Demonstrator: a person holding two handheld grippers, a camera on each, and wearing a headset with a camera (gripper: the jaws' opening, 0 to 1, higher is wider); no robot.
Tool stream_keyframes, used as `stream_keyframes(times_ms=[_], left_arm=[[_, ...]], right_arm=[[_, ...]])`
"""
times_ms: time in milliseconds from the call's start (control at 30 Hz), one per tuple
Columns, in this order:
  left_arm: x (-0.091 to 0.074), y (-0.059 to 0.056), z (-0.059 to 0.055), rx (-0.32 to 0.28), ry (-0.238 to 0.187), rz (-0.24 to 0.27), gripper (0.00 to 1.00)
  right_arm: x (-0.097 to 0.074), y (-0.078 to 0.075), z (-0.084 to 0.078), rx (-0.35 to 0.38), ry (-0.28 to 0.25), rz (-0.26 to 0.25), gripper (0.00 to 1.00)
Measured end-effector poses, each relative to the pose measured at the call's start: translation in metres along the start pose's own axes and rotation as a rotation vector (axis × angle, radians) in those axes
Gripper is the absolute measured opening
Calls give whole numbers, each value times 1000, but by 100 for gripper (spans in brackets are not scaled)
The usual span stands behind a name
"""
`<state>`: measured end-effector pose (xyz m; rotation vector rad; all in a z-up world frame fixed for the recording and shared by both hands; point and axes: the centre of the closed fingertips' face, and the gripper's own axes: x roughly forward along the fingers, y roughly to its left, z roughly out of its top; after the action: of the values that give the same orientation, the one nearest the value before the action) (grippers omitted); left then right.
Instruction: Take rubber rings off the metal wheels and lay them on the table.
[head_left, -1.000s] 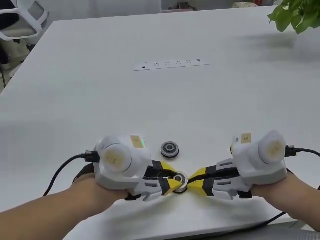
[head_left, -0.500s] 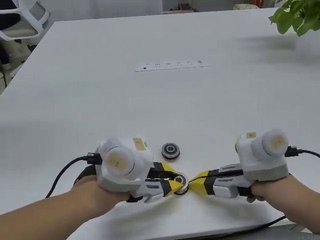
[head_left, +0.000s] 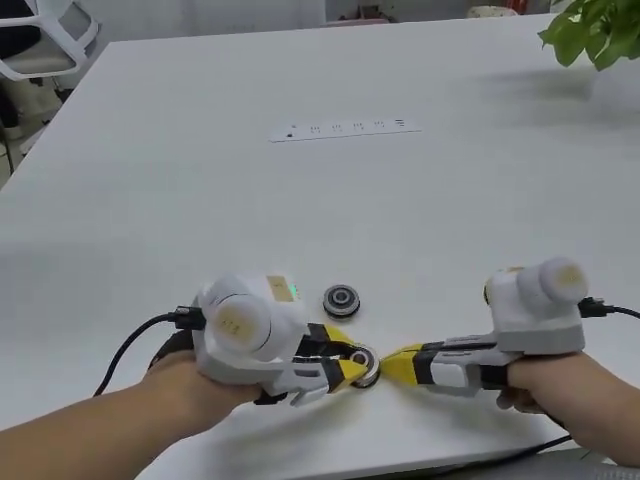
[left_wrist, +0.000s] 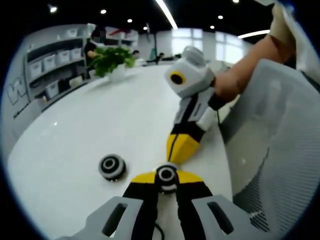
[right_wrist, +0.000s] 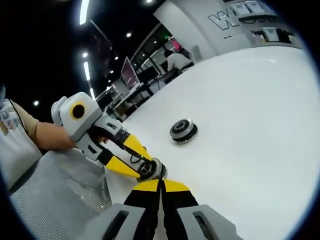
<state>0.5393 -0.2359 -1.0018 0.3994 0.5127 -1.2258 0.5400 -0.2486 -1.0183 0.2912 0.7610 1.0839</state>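
Wheel (head_left: 362, 362), metal: small, dense, rigid; clamped in left gripper (head_left: 350, 366) low over surface (head_left: 300, 200). Rubber ring (left_wrist: 166, 168) probably soft, stretchy, grippy; pinch at outer rim, peel off. Right gripper (head_left: 390, 366): jaws closed, tips at wheel's rim; whether they pinch rubber, cannot tell. Second wheel (head_left: 341, 299) lies beyond. Change since a second ago: right gripper rolled, body farther right.

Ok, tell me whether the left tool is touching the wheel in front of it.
Touching. The left gripper view shows the left tool with its yellow tips pressed against both sides of the wheel.
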Motion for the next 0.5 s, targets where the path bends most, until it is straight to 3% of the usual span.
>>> stream_keyframes(times_ms=[300, 367, 400, 500], left_arm=[[0, 0, 0, 5, 3, 5, 13], [0, 0, 0, 5, 3, 6, 13], [1, 0, 0, 2, 4, 7, 13], [1, 0, 0, 3, 7, 9, 13]], right_arm=[[0, 3, 4, 42, -29, 2, 0], [-2, 7, 12, 81, -74, 23, 0], [-3, 7, 7, 89, -49, 15, 0], [-1, 7, 9, 67, -61, 15, 0]])
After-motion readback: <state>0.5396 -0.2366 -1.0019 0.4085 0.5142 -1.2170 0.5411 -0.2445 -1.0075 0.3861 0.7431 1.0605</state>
